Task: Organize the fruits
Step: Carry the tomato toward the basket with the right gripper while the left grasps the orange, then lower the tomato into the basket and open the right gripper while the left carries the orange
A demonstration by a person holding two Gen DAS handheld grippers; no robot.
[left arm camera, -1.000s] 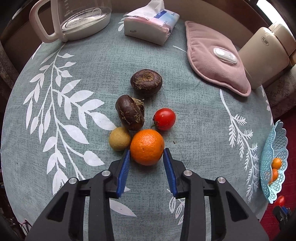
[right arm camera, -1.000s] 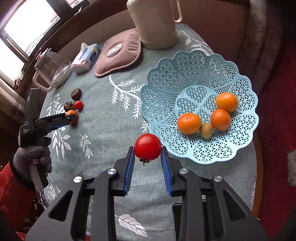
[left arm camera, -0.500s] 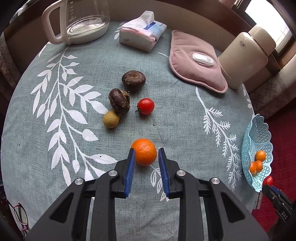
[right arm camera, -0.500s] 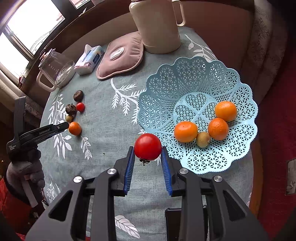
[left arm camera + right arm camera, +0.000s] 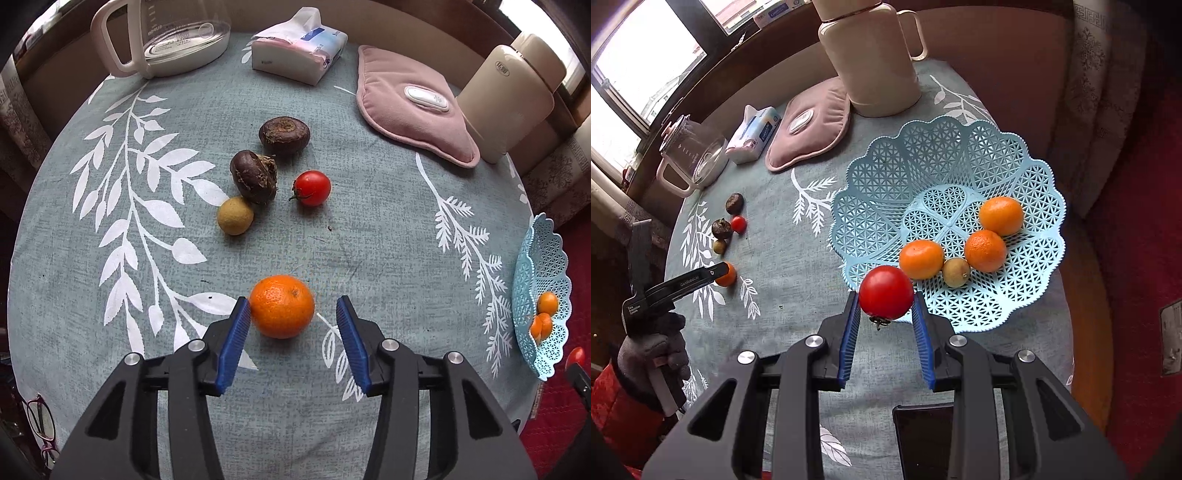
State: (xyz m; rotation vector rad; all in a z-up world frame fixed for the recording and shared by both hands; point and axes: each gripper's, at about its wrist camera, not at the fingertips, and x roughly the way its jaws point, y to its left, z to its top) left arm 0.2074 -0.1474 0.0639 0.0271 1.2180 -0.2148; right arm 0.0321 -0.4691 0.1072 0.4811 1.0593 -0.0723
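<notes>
An orange [image 5: 282, 311] sits toward the table's near edge; 2 dark fruits, a tan one [image 5: 235, 215] and a small tomato [image 5: 311, 187] cluster mid-table. The blue basket [image 5: 879, 177] at the right edge holds 3 oranges.

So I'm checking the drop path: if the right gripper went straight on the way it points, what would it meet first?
Probably the near rim of the blue basket, just beyond the tomato that the right gripper holds; depth is unclear.

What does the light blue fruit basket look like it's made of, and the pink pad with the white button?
The light blue scalloped lattice basket looks like moulded plastic: thin, rigid openwork with a slight sheen. The pink flat pad seems to be soft plush fabric, matte and stitched at the edge; its white oval button looks like glossy hard plastic.
</notes>
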